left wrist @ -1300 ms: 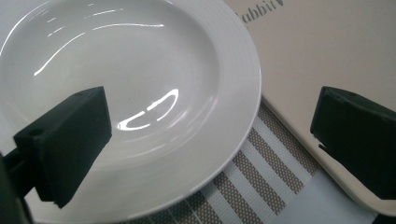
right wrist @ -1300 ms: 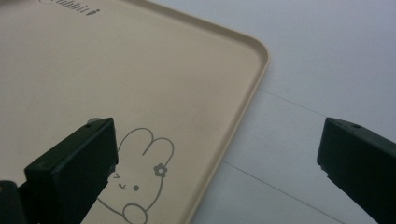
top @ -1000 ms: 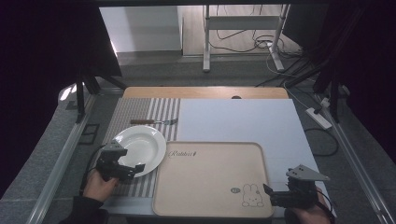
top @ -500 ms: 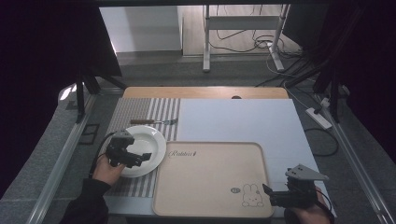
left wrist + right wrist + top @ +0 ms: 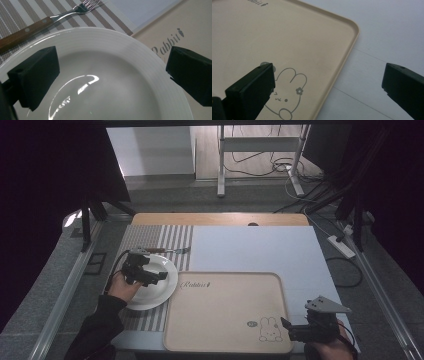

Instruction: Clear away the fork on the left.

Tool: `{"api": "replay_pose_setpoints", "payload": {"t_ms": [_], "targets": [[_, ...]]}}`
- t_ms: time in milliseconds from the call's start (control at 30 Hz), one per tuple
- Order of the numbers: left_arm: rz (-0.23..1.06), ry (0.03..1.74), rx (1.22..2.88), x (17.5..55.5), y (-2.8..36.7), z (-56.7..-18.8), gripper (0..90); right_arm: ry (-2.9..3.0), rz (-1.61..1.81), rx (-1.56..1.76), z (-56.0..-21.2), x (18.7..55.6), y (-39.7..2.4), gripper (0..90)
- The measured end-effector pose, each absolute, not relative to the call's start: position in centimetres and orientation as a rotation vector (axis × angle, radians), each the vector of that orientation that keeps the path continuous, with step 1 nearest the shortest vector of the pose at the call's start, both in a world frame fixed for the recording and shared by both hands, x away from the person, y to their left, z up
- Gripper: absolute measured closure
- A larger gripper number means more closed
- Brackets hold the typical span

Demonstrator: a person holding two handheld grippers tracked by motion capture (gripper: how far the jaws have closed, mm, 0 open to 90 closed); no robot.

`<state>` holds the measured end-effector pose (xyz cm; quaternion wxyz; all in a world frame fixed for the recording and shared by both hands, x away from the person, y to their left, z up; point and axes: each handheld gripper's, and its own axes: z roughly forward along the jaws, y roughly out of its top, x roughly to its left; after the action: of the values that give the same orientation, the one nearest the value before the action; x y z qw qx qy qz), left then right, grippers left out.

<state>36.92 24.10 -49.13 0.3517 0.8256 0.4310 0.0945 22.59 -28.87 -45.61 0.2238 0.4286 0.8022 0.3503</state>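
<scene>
A beige tray (image 5: pixel 225 312) lies bare across the desk's front middle. A white plate (image 5: pixel 159 287) sits just left of it, with a fork (image 5: pixel 165 251) beyond the plate. The pale mat (image 5: pixel 255 247) behind the tray is open.

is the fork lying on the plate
No, the fork lies on the striped mat beyond the white plate's rim.
</scene>
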Motion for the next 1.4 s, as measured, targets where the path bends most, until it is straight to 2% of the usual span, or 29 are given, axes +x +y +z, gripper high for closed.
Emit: {"api": "replay_pose_setpoints", "payload": {"t_ms": [633,1400], "targets": [[0.200,1.132,2.169,41.5,24.4,-49.2,0.0,2.218,0.968,1.185,-45.6,22.6,-28.9,0.0],[0.226,1.179,2.282,46.7,23.9,-49.9,0.0,2.225,0.979,1.192,-45.6,22.7,-29.0,0.0]]}}
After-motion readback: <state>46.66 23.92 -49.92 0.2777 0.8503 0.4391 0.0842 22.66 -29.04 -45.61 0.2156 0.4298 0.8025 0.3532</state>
